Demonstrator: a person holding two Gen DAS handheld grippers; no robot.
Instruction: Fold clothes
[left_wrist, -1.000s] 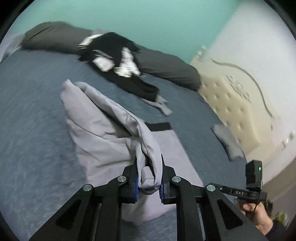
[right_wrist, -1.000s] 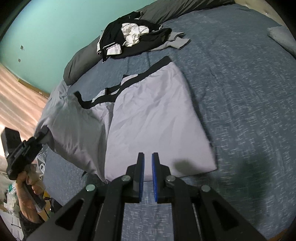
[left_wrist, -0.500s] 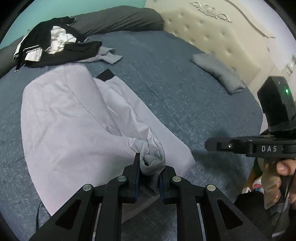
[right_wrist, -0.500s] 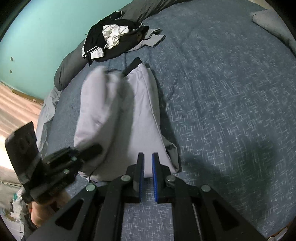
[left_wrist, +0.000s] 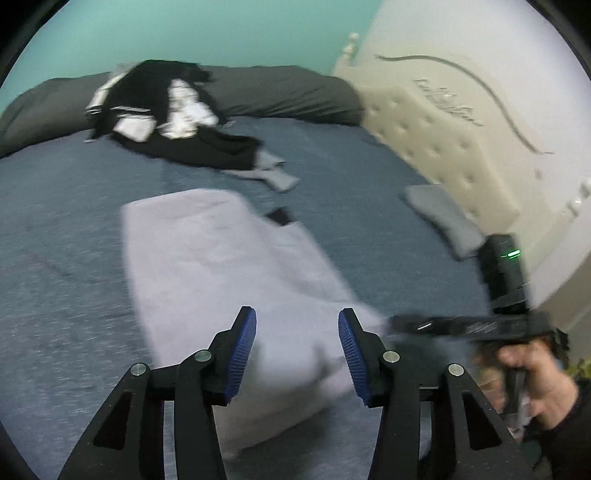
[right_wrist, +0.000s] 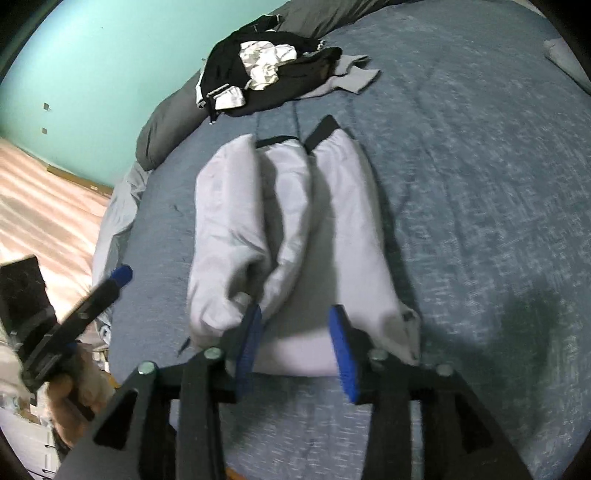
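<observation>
The grey garment (right_wrist: 291, 236) was laid folded lengthwise on the bed (right_wrist: 480, 184). Both the left gripper (left_wrist: 297, 354) and the right gripper (right_wrist: 295, 347) were spread wide and held nothing. The right gripper's fingertips appeared to touch the garment's near edge, though blur prevented confirmation.

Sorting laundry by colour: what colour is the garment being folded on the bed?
Pale lilac-grey with black trim, the folded garment shows best in the right wrist view.
</observation>
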